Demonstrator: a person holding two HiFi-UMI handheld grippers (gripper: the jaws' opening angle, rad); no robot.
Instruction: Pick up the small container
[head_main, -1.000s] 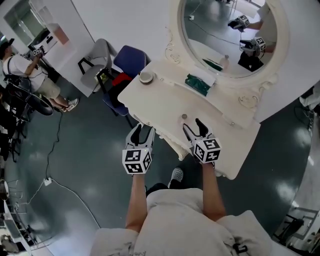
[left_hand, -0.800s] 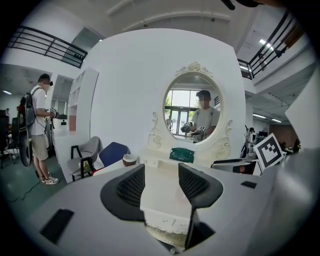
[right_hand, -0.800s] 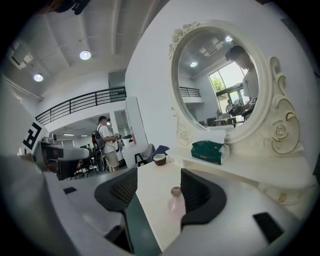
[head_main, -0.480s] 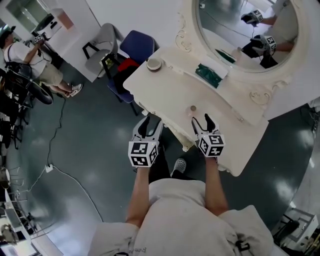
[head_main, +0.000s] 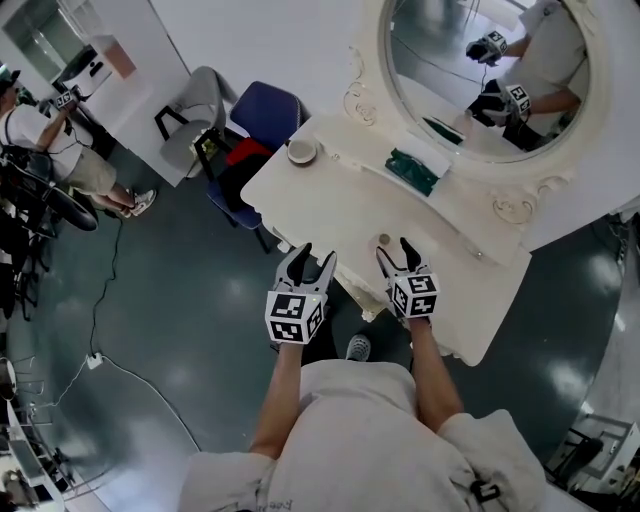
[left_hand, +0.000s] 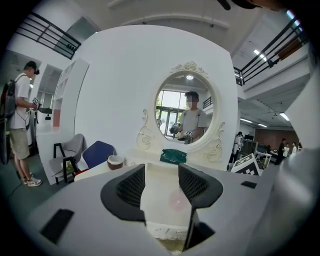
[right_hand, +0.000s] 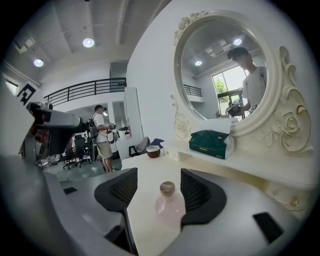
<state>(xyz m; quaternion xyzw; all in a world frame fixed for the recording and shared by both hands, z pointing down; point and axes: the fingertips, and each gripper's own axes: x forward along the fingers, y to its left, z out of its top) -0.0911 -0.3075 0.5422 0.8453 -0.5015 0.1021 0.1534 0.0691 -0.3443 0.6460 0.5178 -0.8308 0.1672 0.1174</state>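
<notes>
The small container (head_main: 384, 240) is a pale pink bottle with a brown cap, standing near the front edge of the white dressing table (head_main: 330, 200). In the right gripper view the bottle (right_hand: 168, 205) stands between the open jaws, closer to the right one, and nothing touches it. My right gripper (head_main: 394, 252) is open, with its tips just short of the bottle. Left of it, my left gripper (head_main: 315, 258) hangs open and empty at the table's front edge. In the left gripper view (left_hand: 161, 170) the bottle (left_hand: 176, 200) is only a faint pink blur.
A green tissue pack (head_main: 412, 171) lies on the raised shelf under the oval mirror (head_main: 480, 70). A brown bowl (head_main: 301, 152) sits at the table's far left corner. A blue chair (head_main: 262, 115) and a grey chair (head_main: 195, 120) stand left of the table, and a person (head_main: 50, 140) is further left.
The right gripper has edged forward, so its tips are nearer the bottle. Both grippers stay open, and the head view has shifted slightly.
</notes>
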